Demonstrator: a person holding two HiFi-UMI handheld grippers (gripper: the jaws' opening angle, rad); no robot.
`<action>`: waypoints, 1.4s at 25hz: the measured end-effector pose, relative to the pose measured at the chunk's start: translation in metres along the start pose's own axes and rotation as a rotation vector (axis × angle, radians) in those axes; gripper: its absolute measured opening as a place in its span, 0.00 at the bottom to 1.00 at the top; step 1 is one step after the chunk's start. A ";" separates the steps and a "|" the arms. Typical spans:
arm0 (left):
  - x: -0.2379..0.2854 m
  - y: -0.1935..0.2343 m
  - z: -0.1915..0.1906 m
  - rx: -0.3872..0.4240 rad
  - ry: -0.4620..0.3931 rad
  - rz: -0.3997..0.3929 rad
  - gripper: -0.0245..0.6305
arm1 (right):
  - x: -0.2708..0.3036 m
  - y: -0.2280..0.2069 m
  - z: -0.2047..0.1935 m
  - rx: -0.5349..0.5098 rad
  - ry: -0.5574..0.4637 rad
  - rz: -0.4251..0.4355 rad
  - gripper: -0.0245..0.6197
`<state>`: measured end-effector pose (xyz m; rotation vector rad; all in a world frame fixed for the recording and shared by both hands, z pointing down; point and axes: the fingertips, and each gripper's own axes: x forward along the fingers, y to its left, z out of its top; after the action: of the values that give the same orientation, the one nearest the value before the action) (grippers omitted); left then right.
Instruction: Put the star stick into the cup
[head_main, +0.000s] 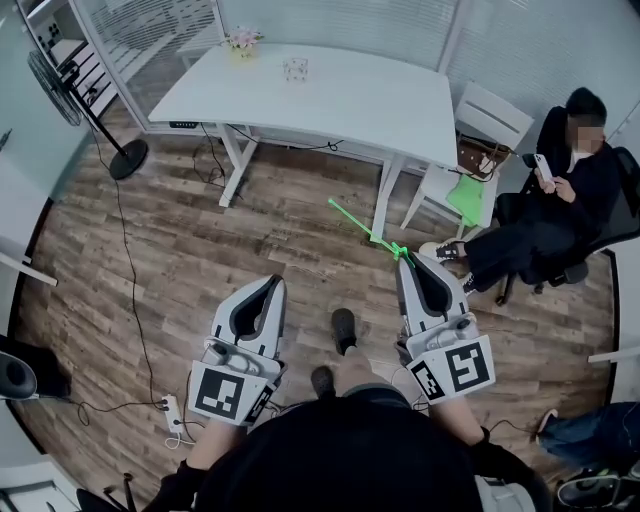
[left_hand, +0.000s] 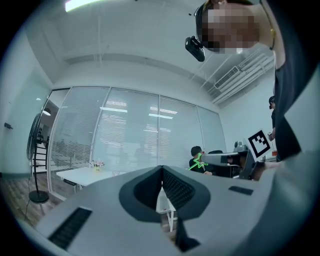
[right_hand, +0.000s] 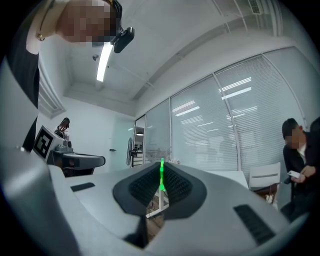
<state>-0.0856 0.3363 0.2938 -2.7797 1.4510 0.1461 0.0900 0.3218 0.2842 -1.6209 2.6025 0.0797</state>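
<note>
While both tools are held out above the wooden floor (head_main: 200, 240), the right tool (head_main: 405, 258) is clenched on the green star stick (head_main: 362, 228). The stick's star end sits right at the jaw tips, and its thin shaft juts forward and to the left, toward the white tabletop (head_main: 370, 100). From the right gripper view, the stick (right_hand: 161, 175) shows as a bright green line pinched between the ribbed pads (right_hand: 175, 184) of that tool (right_hand: 161, 167). The left tool (head_main: 270, 285) is beside it, apart from the stick; in the left gripper view its jaws (left_hand: 161, 172) are pressed together with nothing between them. The clear cup (head_main: 295, 68) stands on the tabletop, well apart from the stick, near a small pot of flowers (head_main: 243, 40). A standing fan (head_main: 60, 90) is at the left. A white chair (head_main: 480, 130) stands at the tabletop's right end, and beyond it a seated person (head_main: 560, 200) looks at a phone.
</note>
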 end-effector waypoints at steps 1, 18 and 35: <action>0.002 0.002 0.000 0.001 -0.001 0.005 0.06 | 0.003 -0.002 0.001 -0.003 -0.003 0.002 0.07; 0.102 0.056 -0.003 0.029 -0.016 0.049 0.06 | 0.102 -0.070 0.003 -0.012 -0.051 0.032 0.07; 0.215 0.094 -0.006 0.055 -0.010 0.135 0.06 | 0.199 -0.162 -0.004 0.011 -0.058 0.096 0.07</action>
<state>-0.0402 0.1061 0.2854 -2.6342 1.6153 0.1177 0.1479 0.0721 0.2690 -1.4674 2.6309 0.1157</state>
